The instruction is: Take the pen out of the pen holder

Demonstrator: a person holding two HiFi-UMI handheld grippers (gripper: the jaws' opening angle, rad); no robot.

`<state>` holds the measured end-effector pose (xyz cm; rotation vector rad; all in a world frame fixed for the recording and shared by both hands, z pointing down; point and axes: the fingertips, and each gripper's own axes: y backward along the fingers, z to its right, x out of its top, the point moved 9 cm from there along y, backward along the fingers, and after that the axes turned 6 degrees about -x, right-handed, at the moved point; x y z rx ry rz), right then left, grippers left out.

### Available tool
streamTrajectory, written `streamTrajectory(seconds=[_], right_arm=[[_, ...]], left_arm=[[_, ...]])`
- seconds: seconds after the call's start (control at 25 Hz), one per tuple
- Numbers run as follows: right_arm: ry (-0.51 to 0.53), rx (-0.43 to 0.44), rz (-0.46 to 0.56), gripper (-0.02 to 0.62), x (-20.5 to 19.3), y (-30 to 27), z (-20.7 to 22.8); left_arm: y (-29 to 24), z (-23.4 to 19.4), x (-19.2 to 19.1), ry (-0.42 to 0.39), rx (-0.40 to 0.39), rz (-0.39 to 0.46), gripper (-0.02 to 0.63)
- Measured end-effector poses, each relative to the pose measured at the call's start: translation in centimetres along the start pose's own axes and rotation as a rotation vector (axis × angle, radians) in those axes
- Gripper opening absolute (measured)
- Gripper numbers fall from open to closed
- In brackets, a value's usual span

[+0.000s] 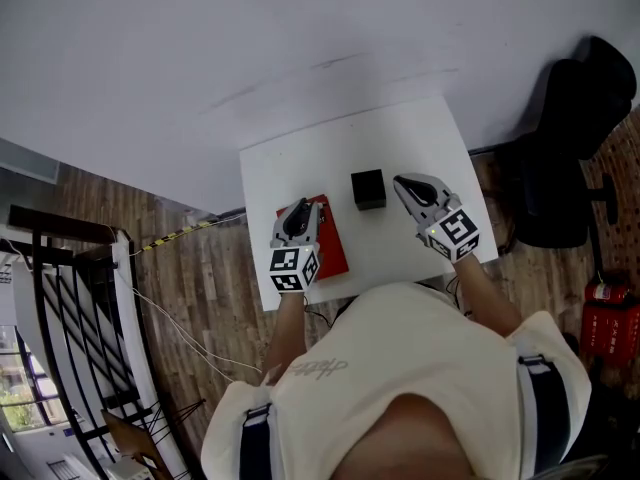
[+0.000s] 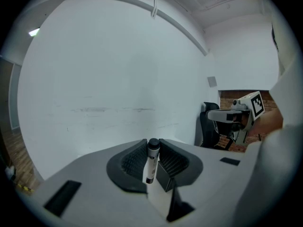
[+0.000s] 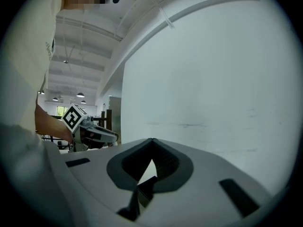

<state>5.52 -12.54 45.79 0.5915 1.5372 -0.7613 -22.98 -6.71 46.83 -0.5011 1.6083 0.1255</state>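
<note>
White tabletop (image 1: pixel 300 158) set against a plain pale wall (image 1: pixel 200 48) is my working surface in the head view. My left gripper (image 1: pixel 300 208) is clenched on a white marker pen with a black cap (image 2: pixel 150 167). In the left gripper view the pen stands upright between the two ribbed pads, with its cap at the jaw tips and its body running down the middle of the frame. So the pen is out of the small black cube-shaped pen holder (image 1: pixel 368 189). The holder sits on the table at frame centre, just right of that gripper and apart from it. My right gripper (image 1: pixel 402 182) hovers just right of the holder. In the right gripper view its jaw tips meet with nothing between them.

A flat red book (image 1: pixel 330 243) lies on the table near the lower-left edge, partly covered by the left gripper in the head view. Toward the top of the frame the table shows open white surface up to the wall. Past the table's right edge I see a black office chair (image 1: pixel 575 158) at upper right and a red fire extinguisher (image 1: pixel 605 318) at right. At left a dark metal railing (image 1: pixel 60 223) stands on the brown wood-plank floor (image 1: pixel 190 288).
</note>
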Motion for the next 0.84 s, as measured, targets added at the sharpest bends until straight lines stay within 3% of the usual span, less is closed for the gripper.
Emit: streamTrajectory(seconds=[0.84], right_arm=[[-0.042, -0.022, -0.008, 0.008, -1.3, -0.1, 1.3]], left_arm=[[-1.8, -0.3, 0.0, 0.020, 0.004, -0.001, 0.089]])
